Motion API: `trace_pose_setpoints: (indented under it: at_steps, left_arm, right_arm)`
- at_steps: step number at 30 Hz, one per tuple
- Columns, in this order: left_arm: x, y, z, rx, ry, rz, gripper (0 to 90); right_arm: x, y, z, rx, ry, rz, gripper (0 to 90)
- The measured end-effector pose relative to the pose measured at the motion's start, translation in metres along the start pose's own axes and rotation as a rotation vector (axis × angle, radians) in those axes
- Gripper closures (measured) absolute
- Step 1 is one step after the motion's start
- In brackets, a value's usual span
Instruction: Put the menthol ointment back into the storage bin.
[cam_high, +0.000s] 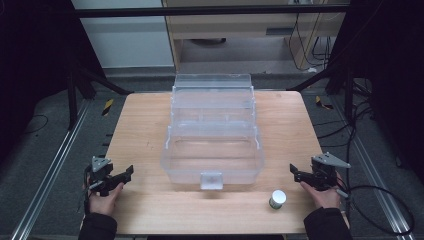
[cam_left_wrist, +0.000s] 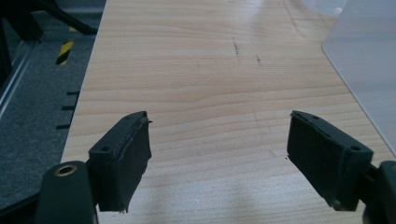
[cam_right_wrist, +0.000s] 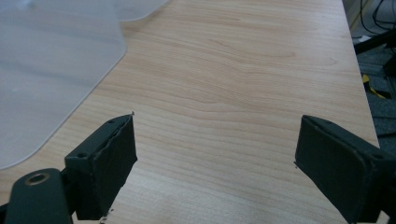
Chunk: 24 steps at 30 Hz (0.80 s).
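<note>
Box (cam_high: 212, 145), clear plastic, open, sits mid-table with its lid tipped up at the far side; a small latch tab (cam_high: 211, 180) on the near wall faces the person. Inside looks bare, though the clear walls make that hard to judge.

Jar (cam_high: 277, 198), small, white-capped, stands upright on the table (cam_high: 150, 210) near the front edge, right of the box and well apart from it, just left of the right gripper.

Left gripper (cam_high: 125, 176): held low at the table's front left corner, jaws pointing toward the box, well apart from it. In the left gripper view (cam_left_wrist: 219, 149) the jaws stand spread wide with bare wood between them, nothing pinched; a corner of the box (cam_left_wrist: 369, 70) shows at upper right.

Right gripper (cam_high: 296, 174): held at the table's front right edge, jaws pointing inward toward the box, apart from it. The jar stands near its hand (cam_high: 325, 196), not touching. In the right gripper view (cam_right_wrist: 215, 158) the jaws are spread wide over bare wood, holding nothing; the box wall (cam_right_wrist: 51, 70) shows at upper left.

Both hands rest at the near edge, dark sleeves coming in from below. A cable (cam_high: 385, 200) trails from the right gripper over the grey floor. Table is pale wood with a few faint scuff marks (cam_left_wrist: 236, 46) left of the box
</note>
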<state>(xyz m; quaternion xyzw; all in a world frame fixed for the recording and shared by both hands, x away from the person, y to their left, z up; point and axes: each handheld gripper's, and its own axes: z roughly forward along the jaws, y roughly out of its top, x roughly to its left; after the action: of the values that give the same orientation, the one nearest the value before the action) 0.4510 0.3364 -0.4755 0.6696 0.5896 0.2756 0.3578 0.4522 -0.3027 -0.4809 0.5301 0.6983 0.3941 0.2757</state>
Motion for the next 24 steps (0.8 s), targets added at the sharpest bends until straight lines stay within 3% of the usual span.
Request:
trace_pose_setpoints:
  at_steps: [3, 7, 15, 16, 20, 24]
  left_arm:
    - [-0.001, 0.0, 0.001, 0.004, 0.005, 0.003, 21.0]
    - [-0.004, 0.0, 0.001, 0.014, 0.003, 0.016, 21.3]
    - [-0.009, 0.0, 0.001, 0.026, -0.008, 0.032, 21.5]
    - [-0.009, 0.0, 0.001, 0.023, -0.009, 0.035, 21.6]
    - [-0.01, 0.0, 0.0, 0.023, -0.018, 0.039, 22.1]
    - [-0.011, 0.0, 0.0, 0.025, -0.021, 0.037, 22.1]
  right_arm:
    - [0.003, 0.002, -0.003, -0.008, 0.001, -0.035, 12.7]
    - [0.011, 0.01, -0.007, 0.001, 0.073, -0.064, 16.6]
    - [0.018, 0.032, -0.018, 0.012, 0.122, -0.127, 18.5]
    - [0.02, 0.038, -0.02, 0.02, 0.134, -0.155, 17.4]
    - [0.023, 0.049, -0.023, 0.062, 0.148, -0.199, 17.1]
    - [0.025, 0.059, -0.028, 0.098, 0.19, -0.248, 17.4]
